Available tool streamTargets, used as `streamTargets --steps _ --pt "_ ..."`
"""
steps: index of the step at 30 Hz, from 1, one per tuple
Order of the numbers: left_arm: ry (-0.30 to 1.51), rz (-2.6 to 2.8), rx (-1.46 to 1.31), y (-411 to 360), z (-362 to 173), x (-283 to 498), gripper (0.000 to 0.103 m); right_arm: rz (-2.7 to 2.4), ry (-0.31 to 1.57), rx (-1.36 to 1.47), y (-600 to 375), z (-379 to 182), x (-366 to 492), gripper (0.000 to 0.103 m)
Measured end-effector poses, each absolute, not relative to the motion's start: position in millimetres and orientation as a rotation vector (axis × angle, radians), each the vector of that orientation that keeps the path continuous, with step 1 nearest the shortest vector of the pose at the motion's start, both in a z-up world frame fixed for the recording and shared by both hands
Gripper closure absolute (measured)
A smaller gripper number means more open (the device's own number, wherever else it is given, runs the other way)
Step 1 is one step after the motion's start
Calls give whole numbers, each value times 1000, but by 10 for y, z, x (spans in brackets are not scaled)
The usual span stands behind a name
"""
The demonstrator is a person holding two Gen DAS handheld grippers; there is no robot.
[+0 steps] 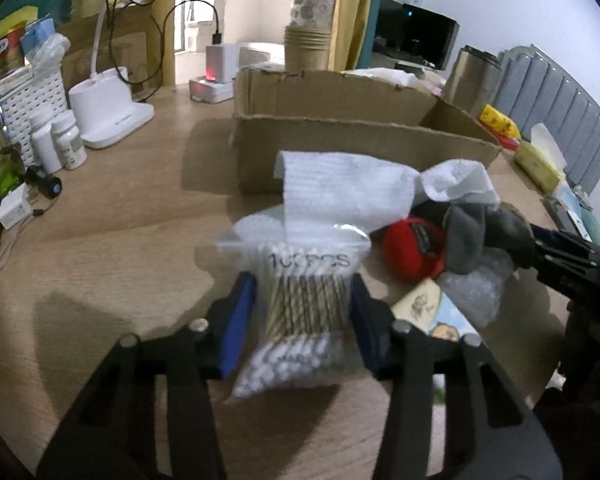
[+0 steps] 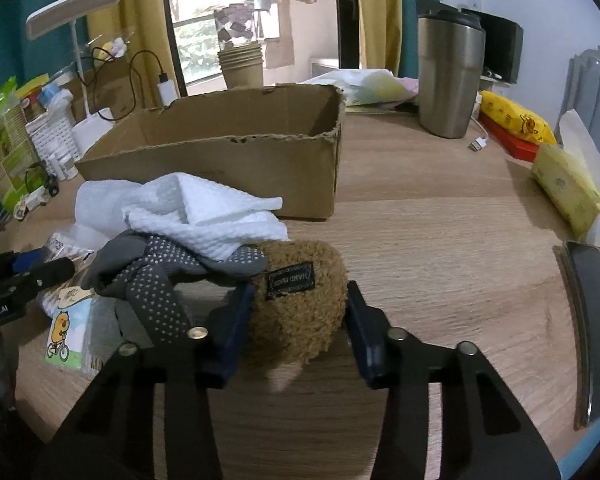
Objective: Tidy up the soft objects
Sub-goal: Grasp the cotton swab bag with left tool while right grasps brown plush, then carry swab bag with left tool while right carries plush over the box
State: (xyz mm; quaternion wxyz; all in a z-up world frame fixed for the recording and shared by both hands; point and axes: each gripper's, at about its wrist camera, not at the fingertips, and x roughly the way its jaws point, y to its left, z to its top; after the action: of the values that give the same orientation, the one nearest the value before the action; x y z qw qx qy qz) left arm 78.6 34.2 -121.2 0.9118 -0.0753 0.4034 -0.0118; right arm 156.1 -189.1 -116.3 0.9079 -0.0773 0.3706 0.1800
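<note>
Left gripper: the left gripper (image 1: 304,312) has its two blue-padded fingers on either side of the bag of cotton swabs (image 1: 300,312), pinching the clear bag across the stick bundle; the picture is blurred, so how firm the grip is I cannot tell.
Swab bag axis: the sticks run straight away from the left gripper, in line with its fingers, cotton tips at the near and far ends.
Right gripper: the right gripper (image 2: 298,316) straddles the brown plush toy (image 2: 300,300), a pad at each flank. Whether the pads press the fur or only sit against it is hard to say; I read it as a light pinch.
Plush position: directly between the right fingers, resting on the worktop (image 2: 440,272), its black label facing the camera.
Cardboard box: the open cardboard box (image 2: 228,156) stands straight ahead of both grippers, beyond the pile, its low front wall facing them.
Pile between: a white cloth (image 2: 204,216) and a grey dotted glove (image 2: 160,280) lie just beyond the plush, the glove's cuff draped against its left side; a red soft thing (image 1: 414,248) sits right of the swab bag.
Nearer arm: I judge neither much closer to the box; each would lift and carry forward over the cloth.
Risk: the glove may drag along with the plush.
</note>
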Motion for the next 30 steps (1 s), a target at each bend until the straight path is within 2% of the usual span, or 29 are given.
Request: streamTargets --steps 7,30 --pt "790 -48 -149 311 -1096 681 60 364 729 -147 -1926 -1116 1527 62" --pt "580 -50 -135 353 -508 687 60 420 541 -92 -2111 -591 1358 62"
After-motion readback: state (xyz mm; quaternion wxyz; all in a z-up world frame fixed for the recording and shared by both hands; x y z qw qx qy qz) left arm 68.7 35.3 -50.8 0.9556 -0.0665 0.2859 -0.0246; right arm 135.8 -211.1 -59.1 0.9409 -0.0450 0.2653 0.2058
